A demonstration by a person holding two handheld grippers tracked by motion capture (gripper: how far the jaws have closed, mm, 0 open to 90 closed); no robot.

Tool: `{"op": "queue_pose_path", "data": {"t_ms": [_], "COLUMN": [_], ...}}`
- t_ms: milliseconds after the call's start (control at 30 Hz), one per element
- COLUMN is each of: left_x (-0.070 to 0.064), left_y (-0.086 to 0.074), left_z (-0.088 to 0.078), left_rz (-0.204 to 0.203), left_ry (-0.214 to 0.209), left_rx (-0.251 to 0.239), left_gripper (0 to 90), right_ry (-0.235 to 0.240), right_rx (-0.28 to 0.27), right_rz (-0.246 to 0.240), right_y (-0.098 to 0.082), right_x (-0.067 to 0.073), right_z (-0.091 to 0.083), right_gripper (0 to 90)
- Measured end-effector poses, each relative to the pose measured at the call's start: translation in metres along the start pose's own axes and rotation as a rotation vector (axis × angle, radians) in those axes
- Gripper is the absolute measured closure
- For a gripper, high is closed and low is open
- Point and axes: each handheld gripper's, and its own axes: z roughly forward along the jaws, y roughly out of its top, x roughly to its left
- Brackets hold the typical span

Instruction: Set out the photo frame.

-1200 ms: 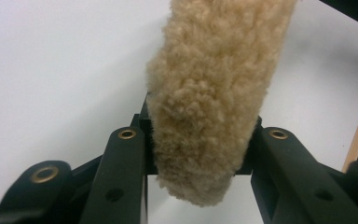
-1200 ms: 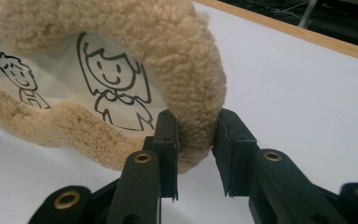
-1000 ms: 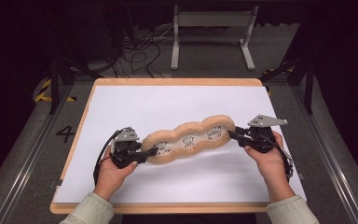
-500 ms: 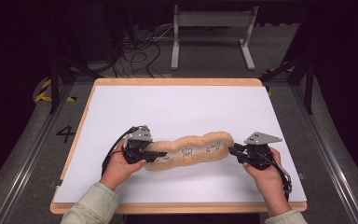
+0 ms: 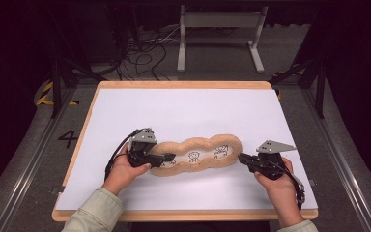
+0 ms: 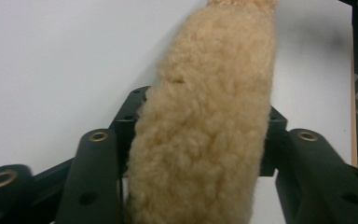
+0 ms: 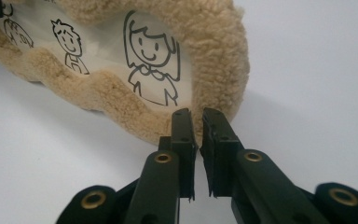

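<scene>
Plush cushion lies flat at desk 6 o'clock. Left gripper just opening, jaws loosely around cushion end, letting go. Right gripper just closing, nearly shut, nipping fleece rim to steady it.

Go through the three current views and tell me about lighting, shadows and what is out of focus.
High view: white table top evenly lit, surroundings dark, slightly soft throughout. Left gripper view: plush cushion fills the centre, its fleece softly blurred up close, a faint shadow on the table beside it. Right gripper view: the printed drawings are sharp, the right gripper jaws nearer the lens blurred, a soft shadow under the cushion.
</scene>
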Motion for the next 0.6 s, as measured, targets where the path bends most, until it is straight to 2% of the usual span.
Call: {"op": "queue_pose_path", "data": {"t_ms": [167,333,400,467,600], "left_x": [-0.003,-0.010,-0.014,-0.018,-0.028], "left_y": [-0.001,-0.008,-0.013,-0.016,-0.023], "left_z": [-0.010,-0.035,-0.047,-0.056,-0.071], "left_rz": [-0.012,-0.035,-0.062,-0.082,-0.108], "left_ry": [0.028,0.116,0.152,0.171,0.206], "left_rx": [-0.017,-0.050,-0.051,-0.054,-0.069], "left_gripper": [37.5,34.7,39.3,43.7,62.3], "right_ry": [-0.008,-0.008,-0.006,-0.008,-0.007], "right_rx": [-0.006,-0.015,-0.018,-0.023,-0.028], "right_rz": [-0.004,-0.008,-0.006,-0.006,-0.002], "right_y": [0.002,0.004,0.005,0.006,0.007], "right_x": [-0.001,-0.002,-0.004,-0.005,-0.008], "right_z": [0.000,0.000,-0.001,-0.001,-0.002], "right_gripper": [81.4,80.5,80.4,80.3,80.2]}}
